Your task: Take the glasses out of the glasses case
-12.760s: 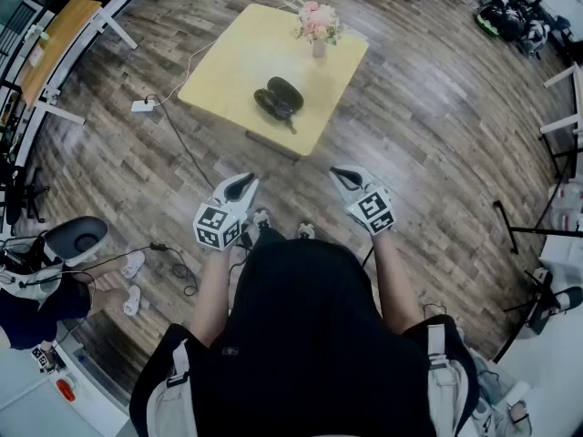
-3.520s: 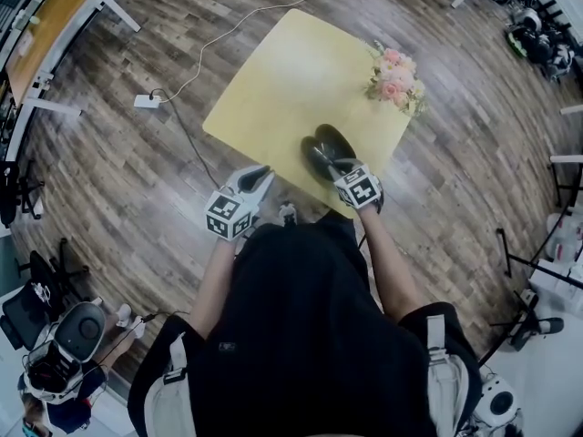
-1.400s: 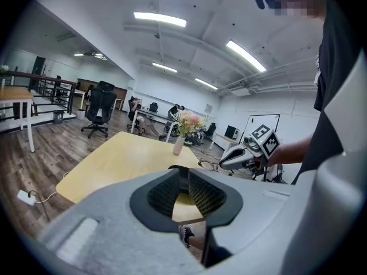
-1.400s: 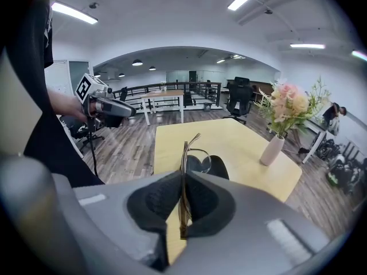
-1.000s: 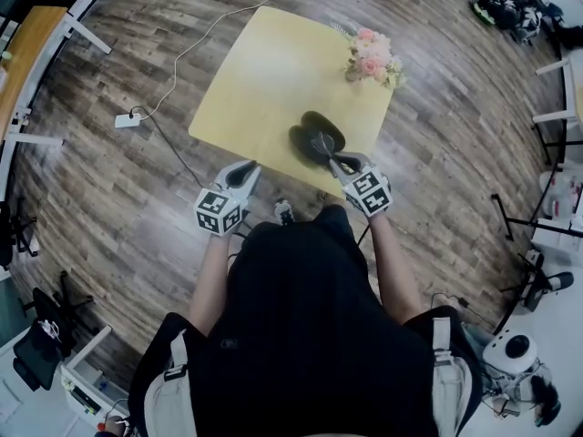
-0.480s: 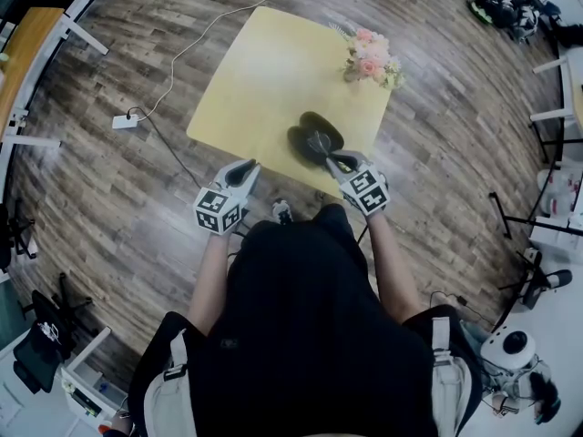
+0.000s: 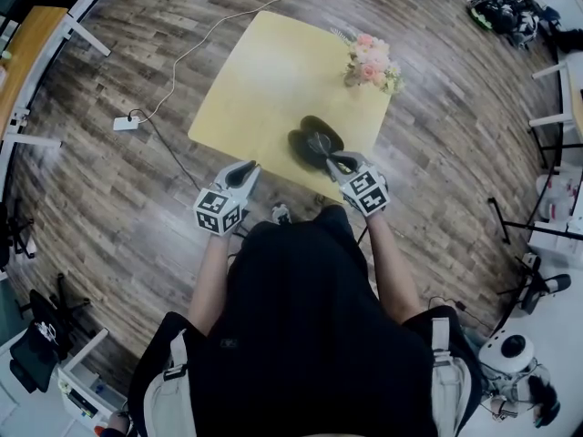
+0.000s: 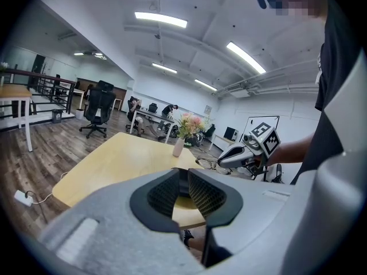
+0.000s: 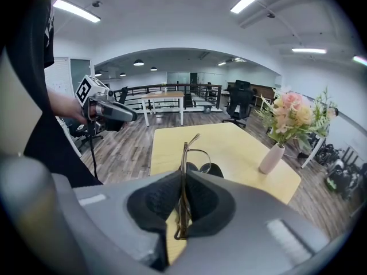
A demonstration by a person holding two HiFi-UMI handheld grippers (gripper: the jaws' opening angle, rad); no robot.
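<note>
A black glasses case (image 7: 301,141) lies open near the front edge of the yellow table (image 7: 273,71). My right gripper (image 7: 335,160) is shut on the thin-framed glasses (image 7: 319,144), holding them just above the case. In the right gripper view the glasses (image 9: 183,176) stand on edge, clamped between the pads (image 9: 157,202), with the case (image 9: 217,169) behind them. My left gripper (image 7: 246,167) hangs off the table's near left side, shut with nothing in it. From the left gripper view I see the right gripper (image 8: 243,153) and the glasses (image 8: 207,164).
A white vase of pink flowers (image 7: 369,57) stands at the table's far right corner. A white cable and power strip (image 7: 123,122) lie on the wooden floor to the left. Desks and office chairs (image 8: 98,105) stand further off.
Long ago both grippers hung away from the table with the glasses lying in the case. Since then the right gripper has taken hold of the glasses. Over the last second almost nothing moved.
</note>
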